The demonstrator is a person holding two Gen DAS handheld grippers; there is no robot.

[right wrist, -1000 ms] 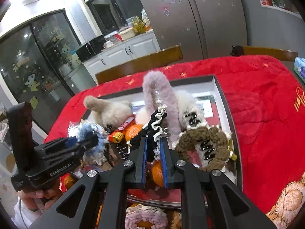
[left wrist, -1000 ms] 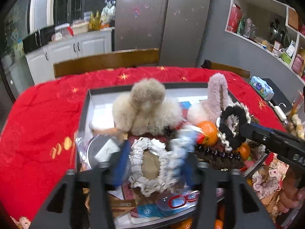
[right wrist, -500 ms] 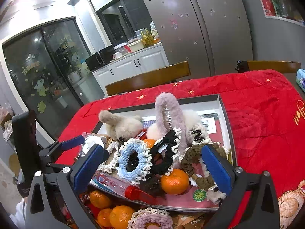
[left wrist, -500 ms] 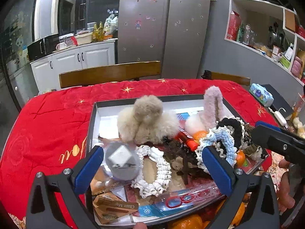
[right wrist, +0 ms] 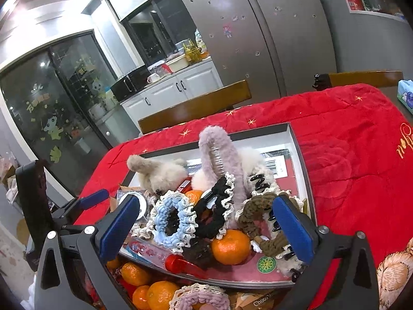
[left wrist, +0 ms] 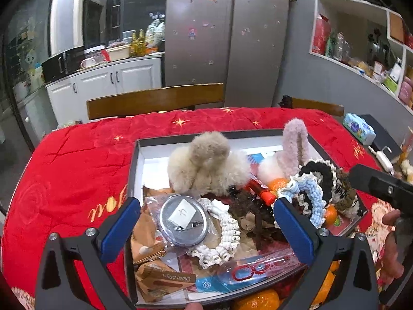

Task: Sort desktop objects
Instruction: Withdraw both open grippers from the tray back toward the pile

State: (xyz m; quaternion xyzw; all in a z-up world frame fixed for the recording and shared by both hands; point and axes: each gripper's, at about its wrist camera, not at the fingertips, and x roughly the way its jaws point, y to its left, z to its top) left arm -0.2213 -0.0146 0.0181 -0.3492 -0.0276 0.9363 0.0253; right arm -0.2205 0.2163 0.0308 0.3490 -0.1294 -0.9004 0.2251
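Observation:
A dark-rimmed tray (left wrist: 134, 160) on the red tablecloth (left wrist: 64, 170) is heaped with hair accessories. My left gripper (left wrist: 206, 228) hangs open over its near end, above a round silver tin (left wrist: 183, 219) and a white scrunchie (left wrist: 227, 232), holding nothing. My right gripper (right wrist: 206, 227) is open too. A blue scrunchie (right wrist: 160, 217), a black scrunchie (right wrist: 219, 206) and a tangerine (right wrist: 231, 246) lie loose between its spread fingers. A beige fluffy claw (left wrist: 206, 162) and a pink fluffy clip (right wrist: 219, 149) stand further back. A brown crocheted clip (right wrist: 258, 206) rests by the right pad.
Several tangerines (right wrist: 160, 292) and a snack packet (left wrist: 165, 279) lie at the tray's near edge. Wooden chair backs (left wrist: 155, 99) line the table's far side. A tissue pack (left wrist: 358, 129) sits at the far right. A person's hand (left wrist: 392, 248) holds the right gripper's handle.
Both grippers have gone from shut to wide open. The blue scrunchie left the left jaws and the black scrunchie left the right jaws; both now lie on the pile.

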